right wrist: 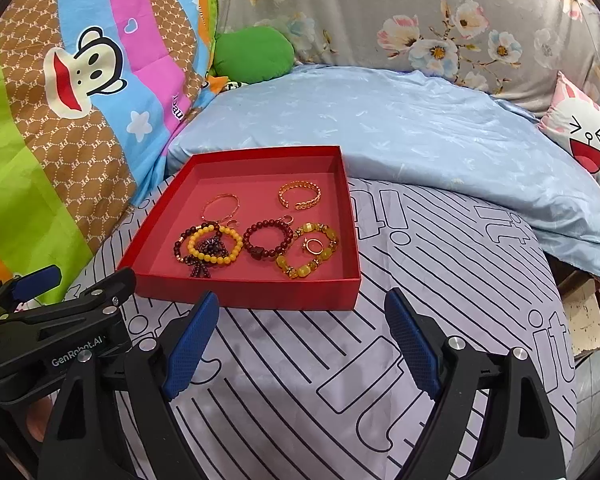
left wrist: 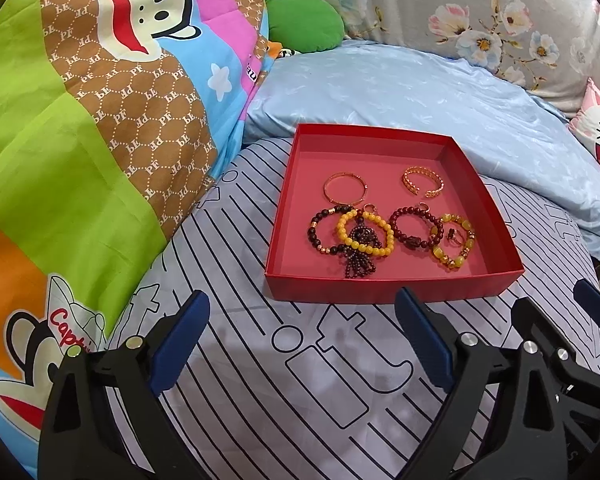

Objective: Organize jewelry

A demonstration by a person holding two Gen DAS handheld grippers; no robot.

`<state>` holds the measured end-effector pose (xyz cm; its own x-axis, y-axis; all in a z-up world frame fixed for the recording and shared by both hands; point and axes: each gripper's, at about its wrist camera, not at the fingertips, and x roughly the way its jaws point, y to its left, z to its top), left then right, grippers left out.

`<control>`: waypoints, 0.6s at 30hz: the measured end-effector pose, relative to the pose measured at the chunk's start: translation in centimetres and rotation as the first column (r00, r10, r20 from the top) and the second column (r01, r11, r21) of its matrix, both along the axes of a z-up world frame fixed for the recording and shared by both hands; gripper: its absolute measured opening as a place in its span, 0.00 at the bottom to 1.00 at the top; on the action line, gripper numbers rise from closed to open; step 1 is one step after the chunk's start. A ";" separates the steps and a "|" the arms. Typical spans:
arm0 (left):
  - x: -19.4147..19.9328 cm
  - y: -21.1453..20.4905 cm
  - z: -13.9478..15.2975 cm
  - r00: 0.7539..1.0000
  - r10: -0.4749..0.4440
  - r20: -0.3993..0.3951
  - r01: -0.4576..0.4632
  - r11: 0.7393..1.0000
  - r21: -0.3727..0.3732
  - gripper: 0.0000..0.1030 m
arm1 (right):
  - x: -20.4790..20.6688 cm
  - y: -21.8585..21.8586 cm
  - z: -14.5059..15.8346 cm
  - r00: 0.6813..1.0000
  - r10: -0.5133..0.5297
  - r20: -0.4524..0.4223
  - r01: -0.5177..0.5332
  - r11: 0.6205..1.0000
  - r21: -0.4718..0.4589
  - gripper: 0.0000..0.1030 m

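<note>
Red tray (left wrist: pixel 384 290) of bracelets (left wrist: pixel 366 232), left gripper (left wrist: pixel 304 344), right gripper (right wrist: pixel 302 344), both spread wide

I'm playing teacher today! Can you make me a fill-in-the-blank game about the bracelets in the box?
1. All the jewelry lies inside a ____ box.
2. The yellow bead bracelet overlaps a bracelet of ____ beads.
3. The small ring lies inside the ____ bracelet.
4. Both the left gripper and right gripper are ____, holding nothing.

Missing words: red; dark; amber; open
</note>
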<state>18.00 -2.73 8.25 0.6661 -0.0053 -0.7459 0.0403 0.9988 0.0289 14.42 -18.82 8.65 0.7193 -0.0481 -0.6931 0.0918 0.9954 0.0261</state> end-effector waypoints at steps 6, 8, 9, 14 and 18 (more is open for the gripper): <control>-0.3 0.0 0.0 1.000 -0.001 -0.005 0.001 1.000 0.001 0.84 | -0.3 0.1 0.2 1.000 0.001 0.000 -0.001 1.000 -0.006 0.79; -0.3 0.0 0.0 1.000 -0.001 -0.004 0.001 1.000 0.001 0.84 | -0.3 0.2 0.3 1.000 0.000 0.003 0.000 1.000 -0.006 0.79; -0.3 0.1 0.0 1.000 0.000 -0.004 0.000 1.000 0.000 0.84 | -0.4 0.2 0.4 1.000 -0.001 0.004 0.001 1.000 -0.005 0.79; -0.6 0.1 0.2 1.000 0.001 0.000 -0.001 1.000 0.000 0.85 | -0.5 0.2 0.6 1.000 0.000 0.006 0.001 1.000 -0.004 0.79; -0.7 0.1 0.3 1.000 -0.001 0.001 0.001 1.000 0.001 0.85 | -0.6 0.2 0.7 1.000 0.000 0.007 0.000 1.000 -0.003 0.79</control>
<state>17.32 -2.62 8.54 0.6669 -0.0055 -0.7451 0.0413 0.9987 0.0295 13.78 -18.59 9.35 0.7242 -0.0501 -0.6878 0.0917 0.9955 0.0241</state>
